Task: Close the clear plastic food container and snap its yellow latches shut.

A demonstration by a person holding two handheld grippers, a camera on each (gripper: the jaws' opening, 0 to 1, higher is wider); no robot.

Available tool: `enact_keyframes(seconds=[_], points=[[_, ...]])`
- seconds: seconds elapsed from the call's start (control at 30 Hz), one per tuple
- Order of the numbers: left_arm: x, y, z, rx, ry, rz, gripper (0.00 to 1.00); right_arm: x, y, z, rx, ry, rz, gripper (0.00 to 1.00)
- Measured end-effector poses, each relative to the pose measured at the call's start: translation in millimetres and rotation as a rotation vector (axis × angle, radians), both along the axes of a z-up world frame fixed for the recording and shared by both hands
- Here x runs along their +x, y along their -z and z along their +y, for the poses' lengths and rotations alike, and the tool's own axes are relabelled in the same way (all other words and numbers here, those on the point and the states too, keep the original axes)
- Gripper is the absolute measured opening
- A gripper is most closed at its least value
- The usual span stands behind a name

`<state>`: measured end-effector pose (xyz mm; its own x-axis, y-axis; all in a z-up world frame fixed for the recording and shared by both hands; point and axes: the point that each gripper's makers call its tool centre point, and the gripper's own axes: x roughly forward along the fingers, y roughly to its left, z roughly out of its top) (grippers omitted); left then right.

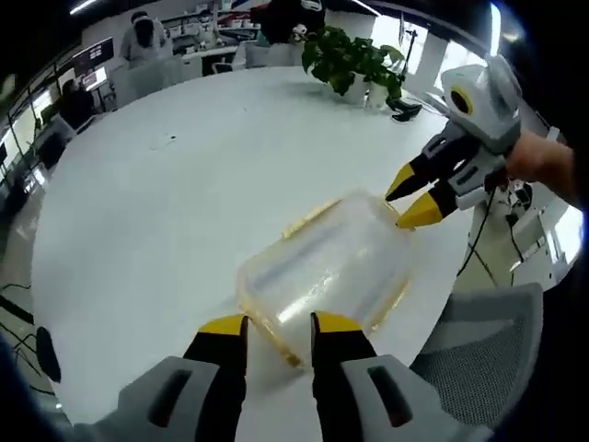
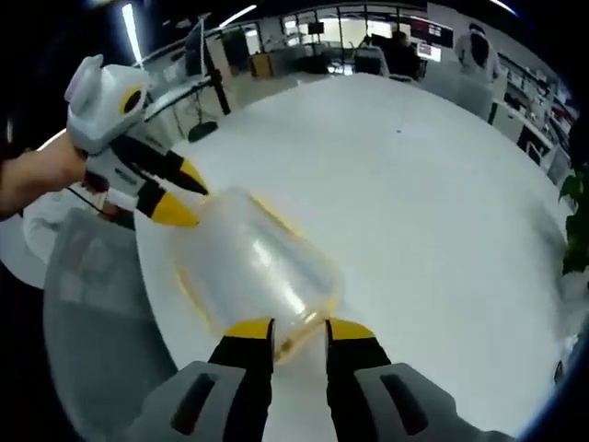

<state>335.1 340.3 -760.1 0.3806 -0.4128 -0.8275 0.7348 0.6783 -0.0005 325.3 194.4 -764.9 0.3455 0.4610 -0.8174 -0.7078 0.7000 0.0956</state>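
Note:
The clear plastic container (image 1: 327, 267) with yellow trim lies on the round white table (image 1: 166, 184), its lid on. My left gripper (image 1: 279, 327) has its jaws narrowed on the near end, where a yellow latch (image 1: 276, 336) sits between them. My right gripper (image 1: 411, 197), held by a hand, pinches the far end. In the right gripper view the container (image 2: 253, 262) runs away from my right gripper (image 2: 299, 330), whose jaws clasp the yellow-edged end (image 2: 287, 345). The left gripper (image 2: 184, 197) meets the opposite end.
A potted plant (image 1: 354, 60) and a small black object (image 1: 405, 109) stand at the table's far edge. A grey mesh chair (image 1: 483, 341) is tucked by the table's edge beside the container, and it shows in the right gripper view too (image 2: 92, 304). People sit at desks beyond.

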Motion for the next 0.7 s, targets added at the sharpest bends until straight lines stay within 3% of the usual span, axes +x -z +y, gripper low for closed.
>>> enact_keyframes(seconds=[0.1, 0.13, 0.4, 0.53, 0.7], points=[[-8.0, -0.7, -13.2, 0.039, 0.178, -0.055, 0.16, -0.3, 0.0, -0.1, -0.019, -0.034, -0.012, 0.20], [-4.0, -1.7, -9.9, 0.073, 0.171, -0.080, 0.16, -1.6, -0.7, 0.3, -0.026, -0.050, -0.020, 0.20], [-6.0, -1.5, -24.6, 0.066, 0.254, -0.057, 0.21, -3.6, -3.4, 2.0, -0.033, -0.116, -0.033, 0.20], [-7.6, -1.5, -29.4, 0.045, 0.295, -0.047, 0.30, -4.2, -7.4, 6.2, -0.006, -0.139, -0.033, 0.21], [-13.9, -7.5, -37.2, 0.013, 0.351, -0.053, 0.30, -6.2, -9.5, 11.6, 0.013, -0.188, -0.037, 0.20]])
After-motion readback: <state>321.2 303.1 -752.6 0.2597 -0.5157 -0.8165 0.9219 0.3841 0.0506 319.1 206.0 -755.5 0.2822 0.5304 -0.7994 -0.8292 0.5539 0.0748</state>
